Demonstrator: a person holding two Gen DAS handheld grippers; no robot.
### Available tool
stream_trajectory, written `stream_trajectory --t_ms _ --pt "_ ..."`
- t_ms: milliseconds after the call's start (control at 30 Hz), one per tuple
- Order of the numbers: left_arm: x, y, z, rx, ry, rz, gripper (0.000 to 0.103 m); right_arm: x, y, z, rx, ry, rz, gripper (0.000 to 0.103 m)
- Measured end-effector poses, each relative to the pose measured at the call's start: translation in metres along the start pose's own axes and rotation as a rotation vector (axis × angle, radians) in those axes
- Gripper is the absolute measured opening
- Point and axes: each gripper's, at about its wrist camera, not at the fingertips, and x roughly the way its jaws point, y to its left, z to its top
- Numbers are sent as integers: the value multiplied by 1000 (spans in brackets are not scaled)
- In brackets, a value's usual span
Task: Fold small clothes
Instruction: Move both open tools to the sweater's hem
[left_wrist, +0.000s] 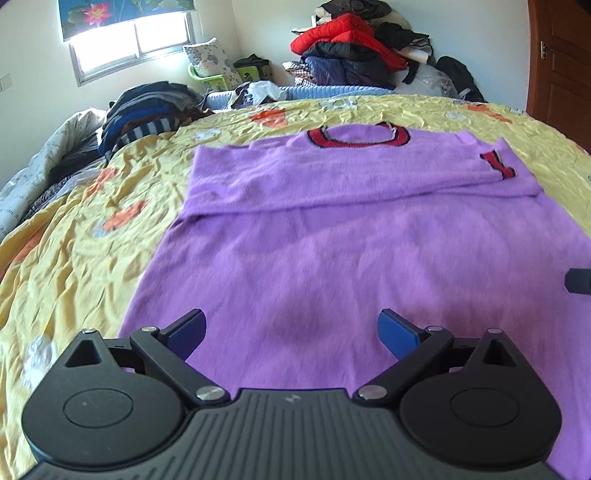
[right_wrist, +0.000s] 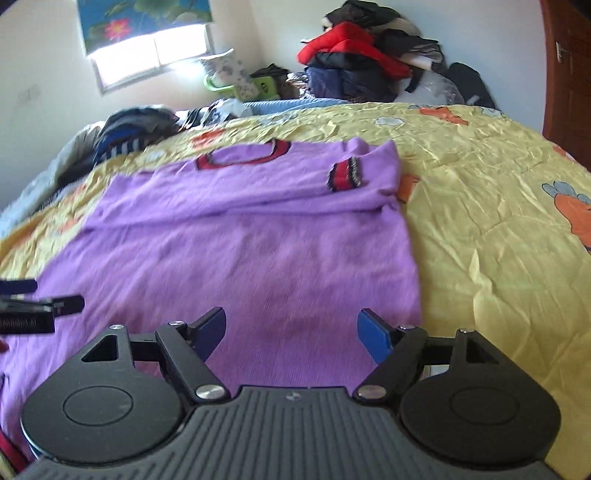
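Observation:
A purple knit sweater (left_wrist: 332, 229) with a red and black collar (left_wrist: 364, 138) lies flat on the yellow bed cover (left_wrist: 74, 240). A sleeve is folded across its chest, with its red cuff (left_wrist: 498, 164) at the right. My left gripper (left_wrist: 291, 332) is open and empty, just above the sweater's near hem. In the right wrist view the same sweater (right_wrist: 240, 240) shows its collar (right_wrist: 242, 155) and cuff (right_wrist: 343, 175). My right gripper (right_wrist: 291, 330) is open and empty over the hem near the sweater's right edge. The left gripper's fingers (right_wrist: 68, 304) show at the left edge.
A pile of dark and striped clothes (left_wrist: 147, 110) lies at the bed's far left. A heap of red and dark jackets (left_wrist: 351, 48) stands against the far wall. A wooden door (left_wrist: 561, 62) is at the right. Bare yellow cover (right_wrist: 498, 240) lies right of the sweater.

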Motion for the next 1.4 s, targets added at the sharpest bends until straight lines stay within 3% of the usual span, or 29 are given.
stream_trajectory --t_ms 700,900,1133,1400 --pt "-37 13 -27 -1 -14 5 100 -50 11 -32 -1 19 74 79" --pt "-59 55 -41 -27 -8 -78 100 -71 0 -42 4 -19 126 79" --pt "-76 125 -64 -105 -2 -104 100 -83 -23 -56 47 -9 179 79" --pt "-55 166 -83 -275 88 -294 100 -97 -43 -59 108 -7 202 79"
